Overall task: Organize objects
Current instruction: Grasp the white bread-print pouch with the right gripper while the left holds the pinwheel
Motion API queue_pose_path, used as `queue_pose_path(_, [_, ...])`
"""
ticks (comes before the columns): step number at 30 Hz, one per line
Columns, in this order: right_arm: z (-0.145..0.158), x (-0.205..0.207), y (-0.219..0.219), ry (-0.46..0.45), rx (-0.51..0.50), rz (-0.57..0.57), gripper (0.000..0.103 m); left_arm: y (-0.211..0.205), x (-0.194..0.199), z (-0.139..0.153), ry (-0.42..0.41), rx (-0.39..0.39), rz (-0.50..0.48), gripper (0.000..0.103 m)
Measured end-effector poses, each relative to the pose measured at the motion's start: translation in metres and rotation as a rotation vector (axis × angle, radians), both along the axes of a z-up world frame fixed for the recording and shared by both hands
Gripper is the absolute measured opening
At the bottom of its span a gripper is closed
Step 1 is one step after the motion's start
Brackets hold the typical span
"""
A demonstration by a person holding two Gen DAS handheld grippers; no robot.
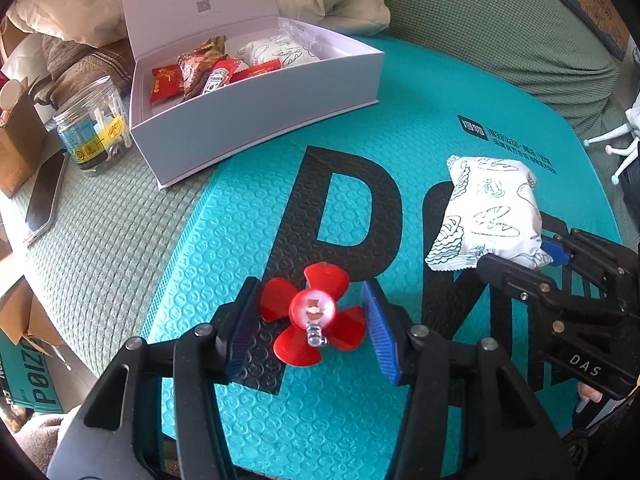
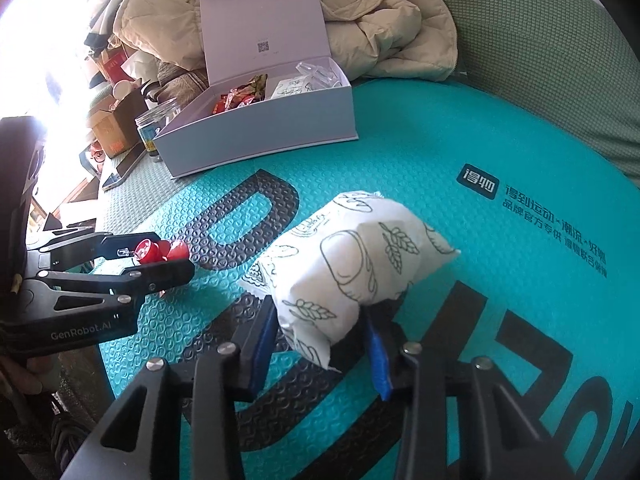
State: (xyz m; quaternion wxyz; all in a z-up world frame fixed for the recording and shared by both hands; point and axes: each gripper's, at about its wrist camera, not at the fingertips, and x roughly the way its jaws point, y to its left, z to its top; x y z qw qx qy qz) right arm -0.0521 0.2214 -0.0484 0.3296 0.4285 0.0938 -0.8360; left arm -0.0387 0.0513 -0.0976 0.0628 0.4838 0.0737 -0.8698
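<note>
Red propeller (image 1: 314, 314) lies between left claw (image 1: 310, 330) pads, untouched.

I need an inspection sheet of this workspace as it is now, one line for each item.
Surface: teal bubble mailer with black print, lying on a green textured cover.
Job's things: red propeller between the left gripper's fingers; white bread packet in the right gripper; open white box already holding red snack packets and another white packet.
Clutter: clear plastic jar, phone, cardboard boxes, beige jacket.
Grippers: left gripper open around the propeller, blades touching the left pad; right gripper shut on the bread packet.
Cables: nothing seen.
Surroundings: bright window glare at the left of the right wrist view.
</note>
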Motion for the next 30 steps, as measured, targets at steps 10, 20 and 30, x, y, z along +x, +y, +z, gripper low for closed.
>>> queue_pose_path(10, [0.012, 0.010, -0.001, 0.004, -0.043, 0.026, 0.009, -0.006, 0.015, 0.015, 0.028, -0.008, 0.036, 0.050])
queue_pose_path(20, [0.007, 0.002, 0.007, -0.117, -0.105, -0.089, 0.081, -0.013, 0.017, 0.021, 0.036, 0.025, 0.050, 0.050])
queue_pose_path(30, [-0.010, -0.032, -0.015, -0.162, -0.097, -0.240, 0.082, -0.029, 0.012, 0.016, 0.018, 0.027, 0.073, 0.050])
